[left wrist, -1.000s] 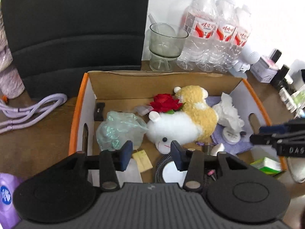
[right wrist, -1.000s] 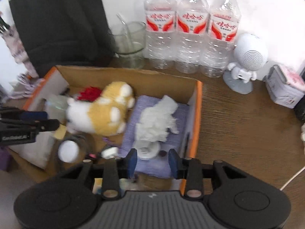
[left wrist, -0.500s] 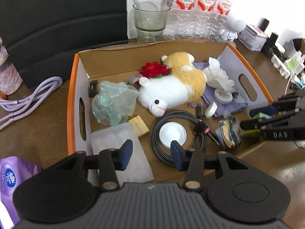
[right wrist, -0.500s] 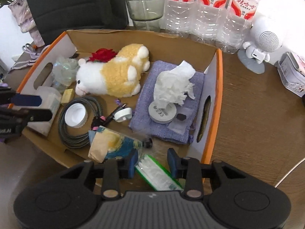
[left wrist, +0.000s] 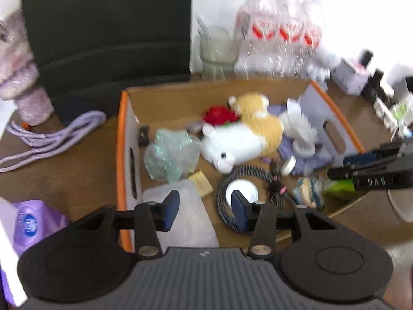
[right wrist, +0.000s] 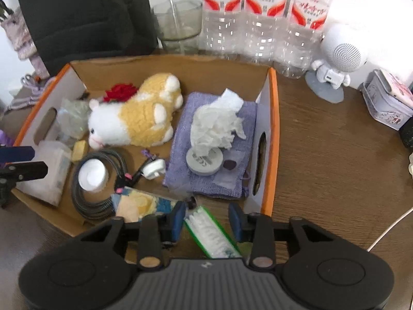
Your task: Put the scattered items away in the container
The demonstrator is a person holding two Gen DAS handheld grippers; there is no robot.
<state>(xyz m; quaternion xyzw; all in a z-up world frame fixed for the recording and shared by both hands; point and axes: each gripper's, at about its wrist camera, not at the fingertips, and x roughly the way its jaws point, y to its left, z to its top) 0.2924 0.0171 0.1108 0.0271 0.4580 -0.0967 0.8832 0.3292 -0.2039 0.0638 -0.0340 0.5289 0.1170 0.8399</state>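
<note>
Cardboard box (right wrist: pixel 268 118) with orange rims and cut-out handles, standing on a brown wooden table (right wrist: pixel 335 160). Inside lie a white-and-tan plush toy (right wrist: pixel 134 118) with a red flower (right wrist: pixel 120 91) behind it, a crumpled clear bag (left wrist: pixel 171 155) at the left wall, and a purple cloth (right wrist: pixel 211 160) toward the right wall. The cloth bears a crumpled white tissue (right wrist: pixel 218 124) and a round grey disc (right wrist: pixel 205 160). Nearer the front are a coiled dark cable (right wrist: pixel 103 201) around a white cap (right wrist: pixel 91 175), a small tan block (right wrist: pixel 78 147), a white plug (right wrist: pixel 154 168), a frosted plastic box (left wrist: pixel 185 219) and a blue-and-yellow packet (right wrist: pixel 139 202).

Right gripper (right wrist: pixel 206 221), at the box's near right corner: its fingers are parting, and a green-and-white packet (right wrist: pixel 211 230) lies between them, the pads not pressing on it. Left gripper (left wrist: pixel 204 208), over the near left part of the box: its fingers are also spreading, with nothing between them; the frosted plastic box and coiled cable lie beneath.

Outside the box: three water bottles (right wrist: pixel 263 13) and a glass cup (right wrist: pixel 178 23) stand behind it, a white robot-shaped speaker (right wrist: pixel 335 59) and a small tin (right wrist: pixel 387 100) to the right, and a coiled purple cord (left wrist: pixel 56 137) and a purple pack (left wrist: pixel 31 227) to the left.
</note>
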